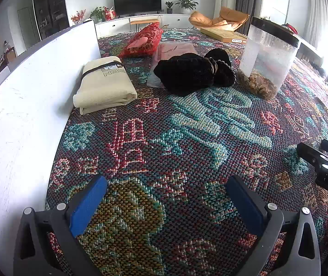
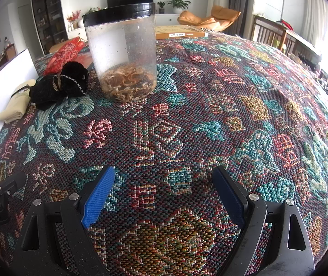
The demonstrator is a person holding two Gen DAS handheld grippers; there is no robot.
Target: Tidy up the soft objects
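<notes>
Looking along the left gripper [image 1: 166,197], the left wrist view alone showed the full row of soft things: a folded cream cloth [image 1: 105,85] with a dark band lay against the white board [image 1: 26,105], a black fuzzy bundle [image 1: 194,72] sat just right of it on a clear plastic sheet [image 1: 175,48], and a red woven pouch [image 1: 144,40] rested farther back. The right wrist view instead gave a close face-on look at the clear cylindrical jar [image 2: 121,53] with its black lid and brown dried pieces at the bottom, and it took in the flat yellow box [image 2: 180,32] beyond. The right gripper [image 2: 164,194] hovered low over the knobbly, many-coloured woven cloth [image 2: 210,115], its ribbed blue pads spread wide with nothing between them. The left gripper was likewise spread and held nothing, well short of the cream cloth. Each tool's black tip showed at the edge of the other's view.
</notes>
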